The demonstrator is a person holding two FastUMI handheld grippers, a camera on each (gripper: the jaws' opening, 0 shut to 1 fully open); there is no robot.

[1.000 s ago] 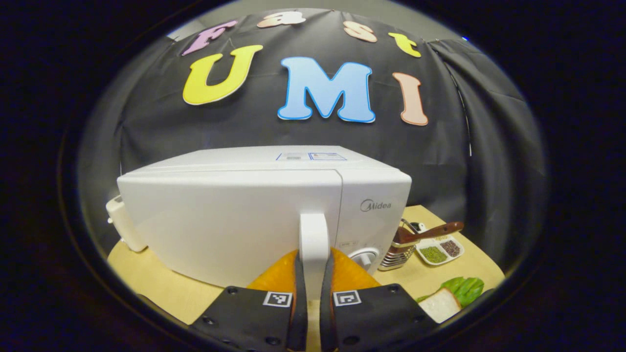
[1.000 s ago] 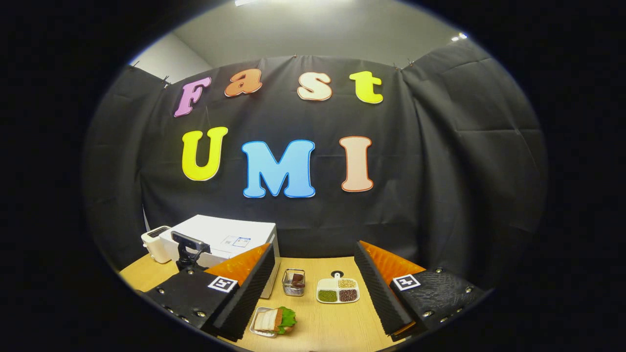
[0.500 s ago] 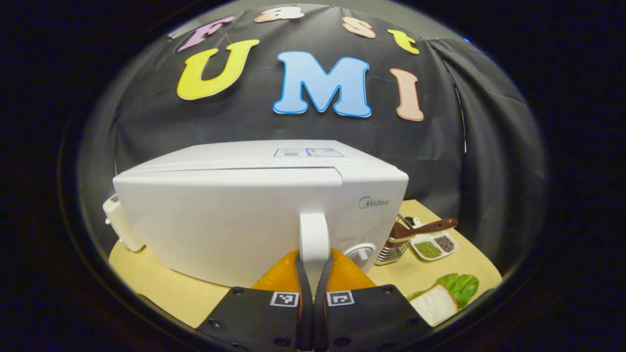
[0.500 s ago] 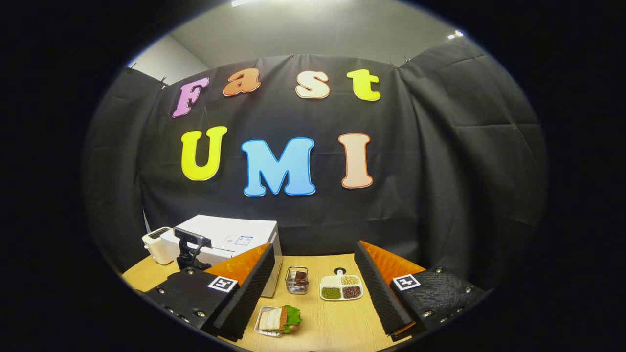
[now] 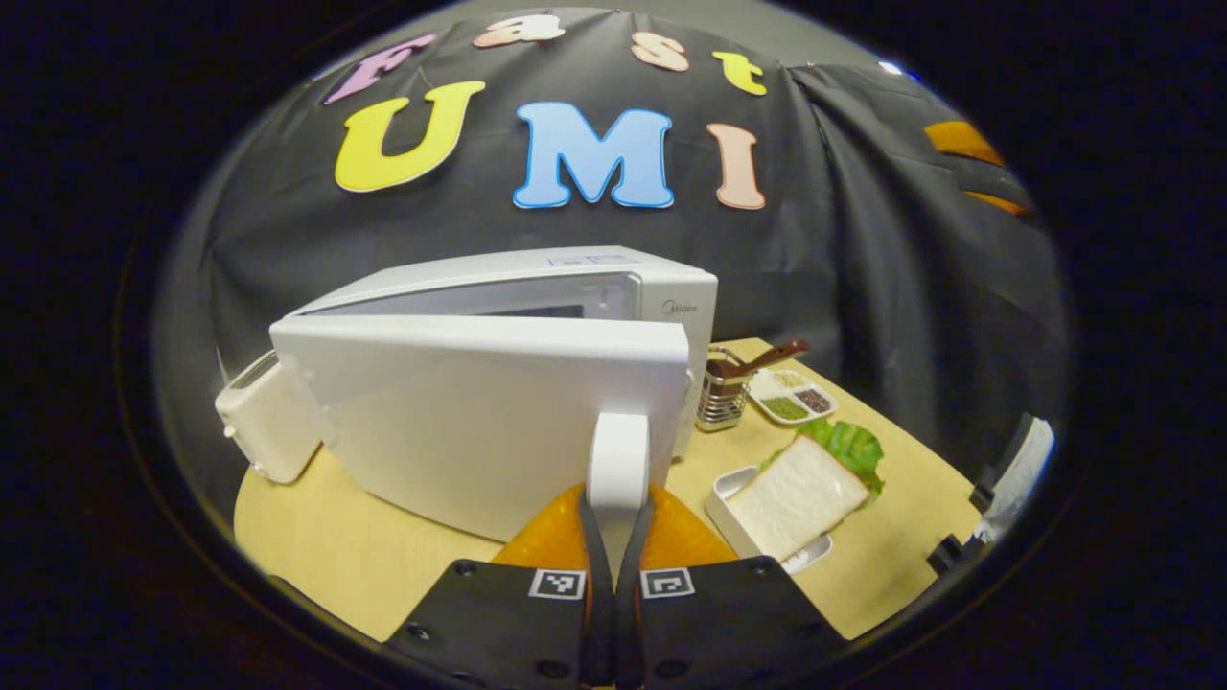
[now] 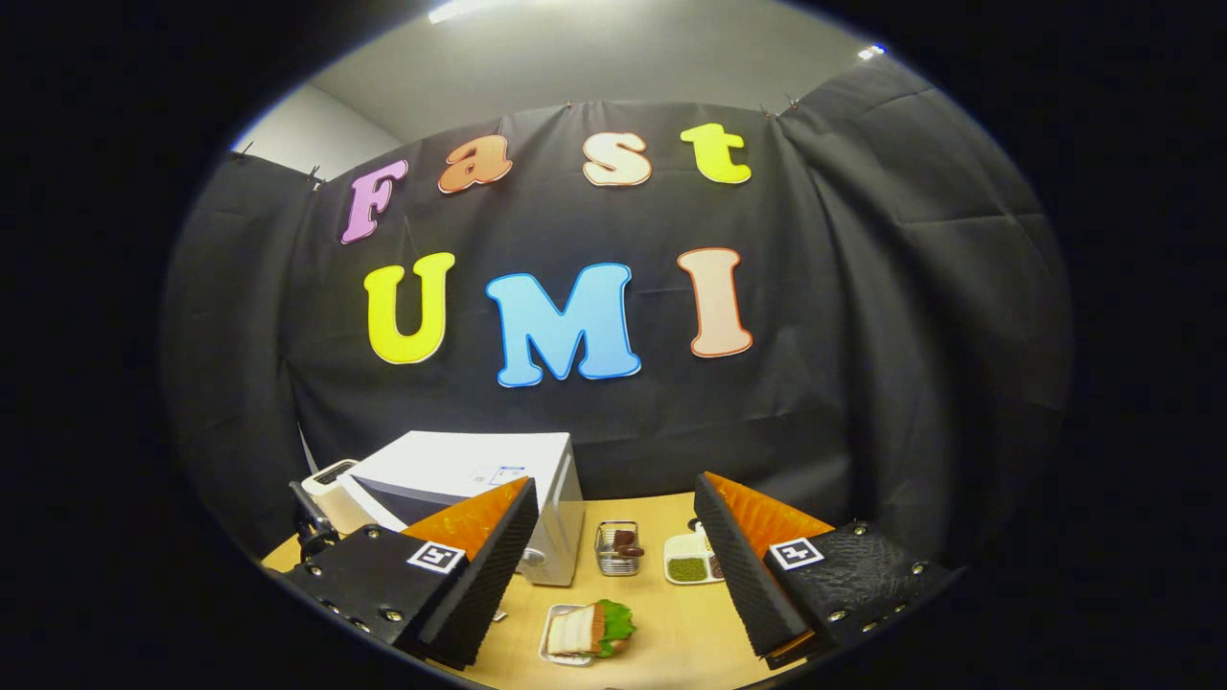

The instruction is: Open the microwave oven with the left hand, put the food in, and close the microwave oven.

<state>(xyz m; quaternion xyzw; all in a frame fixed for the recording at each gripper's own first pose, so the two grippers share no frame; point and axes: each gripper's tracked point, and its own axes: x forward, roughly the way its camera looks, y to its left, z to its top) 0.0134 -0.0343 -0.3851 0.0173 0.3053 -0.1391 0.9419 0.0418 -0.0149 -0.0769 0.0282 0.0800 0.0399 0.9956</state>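
Observation:
The white microwave [image 5: 661, 297] stands on the wooden table [image 5: 316, 546] with its door [image 5: 479, 412] swung partly open toward me. My left gripper [image 5: 615, 508] is shut on the door's white vertical handle [image 5: 618, 460]. A sandwich [image 5: 800, 484] of white bread and green lettuce lies in a small white tray right of the door. In the right gripper view the microwave [image 6: 460, 474] sits at the left, the sandwich [image 6: 590, 628] lies low in the middle, and my right gripper [image 6: 613, 556] hangs open and empty above the table.
A white toaster [image 5: 264, 422] stands left of the microwave. Right of it are a metal wire basket [image 5: 721, 401] with a brown utensil and a divided white dish [image 5: 791, 395] of beans. The other gripper's hand [image 5: 1007, 470] shows at the far right edge.
The left gripper has pulled the handle and the microwave door has swung from shut to partly open. The right gripper has stayed open and shifted slightly right.

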